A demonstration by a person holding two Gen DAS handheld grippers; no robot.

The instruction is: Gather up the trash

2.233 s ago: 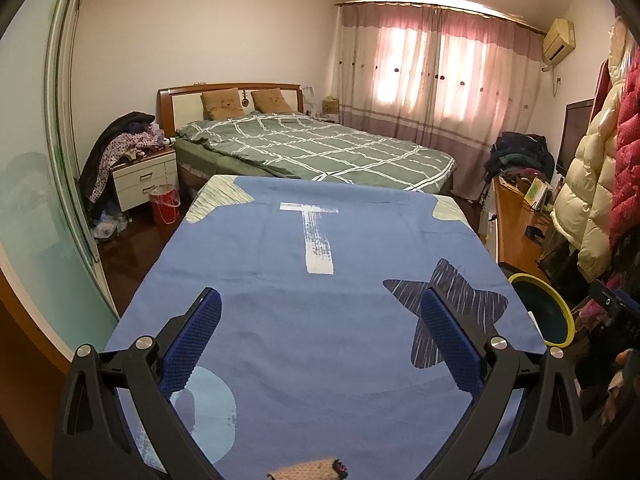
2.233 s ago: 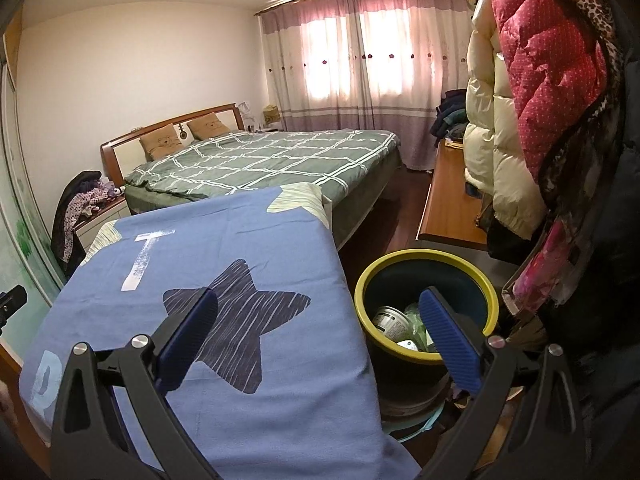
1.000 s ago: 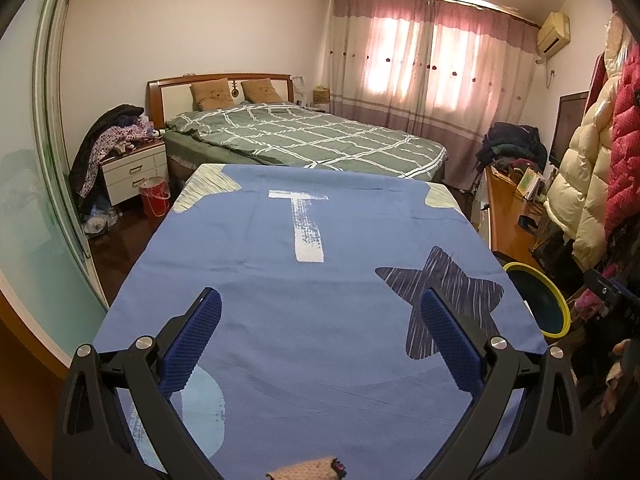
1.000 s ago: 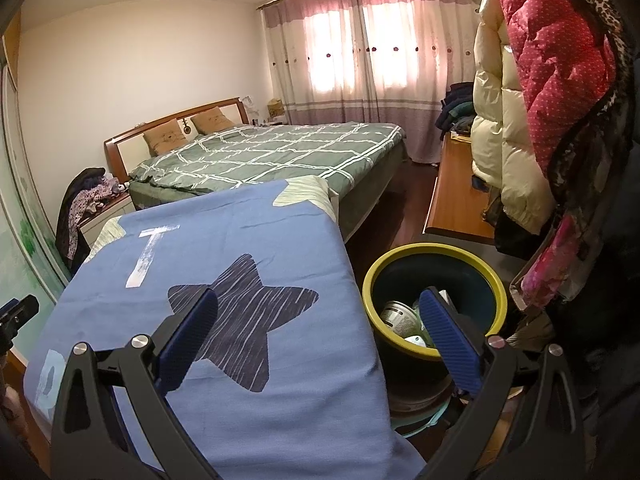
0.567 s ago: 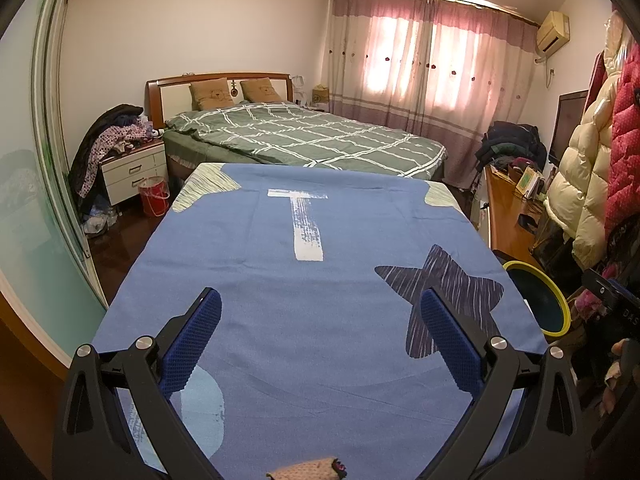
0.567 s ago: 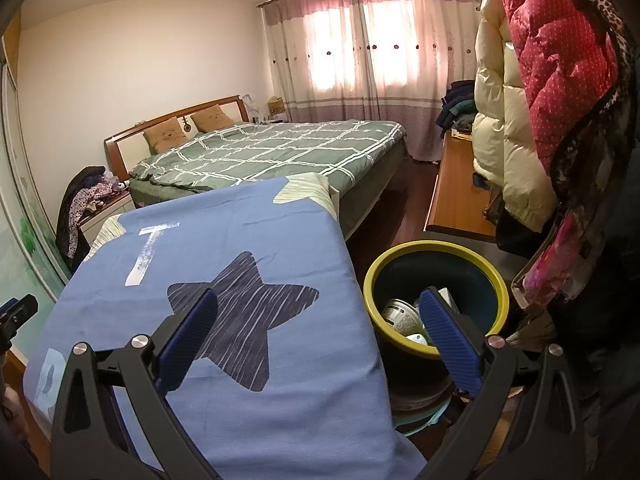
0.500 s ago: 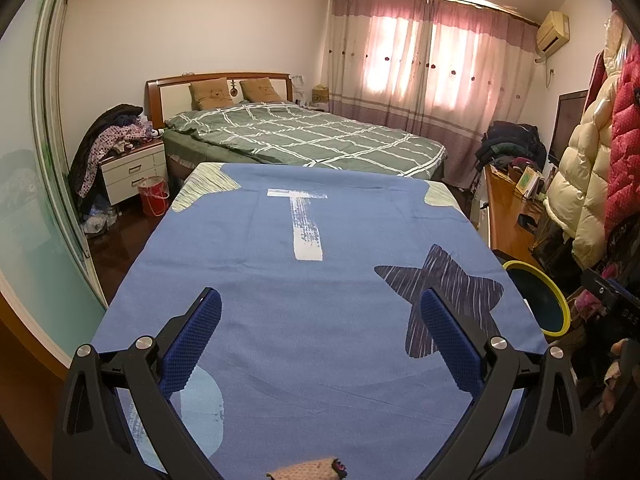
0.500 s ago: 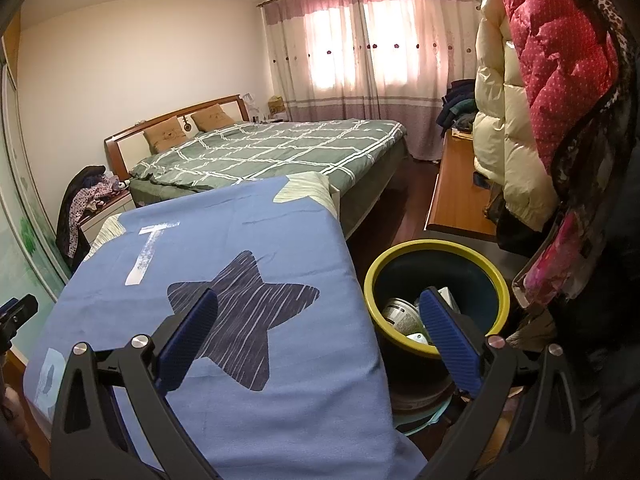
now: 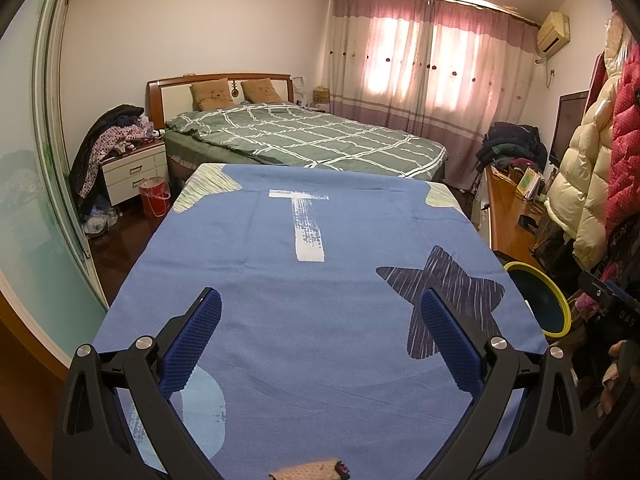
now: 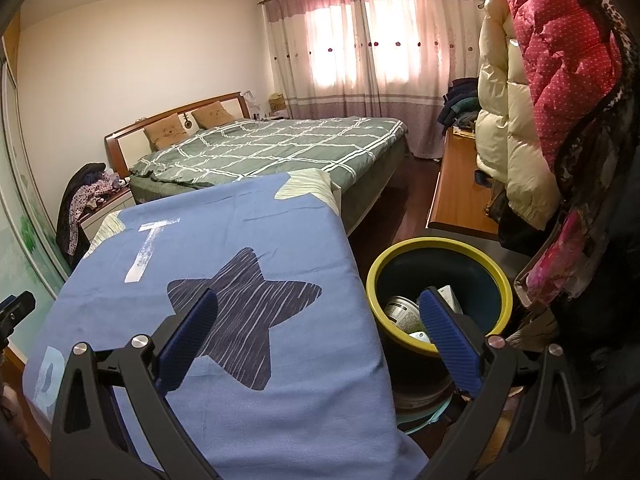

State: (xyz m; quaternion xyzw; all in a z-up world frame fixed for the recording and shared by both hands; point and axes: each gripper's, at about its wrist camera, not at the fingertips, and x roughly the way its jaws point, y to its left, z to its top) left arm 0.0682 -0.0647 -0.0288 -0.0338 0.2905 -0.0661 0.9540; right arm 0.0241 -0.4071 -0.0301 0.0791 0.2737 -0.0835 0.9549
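A blue cloth [image 9: 320, 280] printed with a white T shape [image 9: 306, 226] and a dark striped star [image 9: 444, 292] covers the table from edge to edge. The left claw [image 9: 318, 336] hangs above the near part of it, its two blue pads spread wide with nothing between them. The right claw [image 10: 318, 334] is spread just as wide and holds nothing; one pad sits over the star, the other over the bin [image 10: 496, 280].

The bin, dark inside with a yellow rim, stands on the floor just beside the table's right edge. Trash [image 10: 404, 312] lies in its bottom: a tin can and some pale packaging, partly hidden by the claw's pad.

Beyond the table is a bed [image 9: 304, 140] with a green checked cover, two tan pillows and a wooden headboard. A white nightstand [image 9: 134, 172] piled with clothes stands to its left, a red bucket [image 9: 154, 196] on the floor beside it. Pink curtains [image 9: 432, 64] cover the window. Cream and red padded coats [image 10: 532, 92] hang on the right above a wooden sideboard [image 10: 456, 188].
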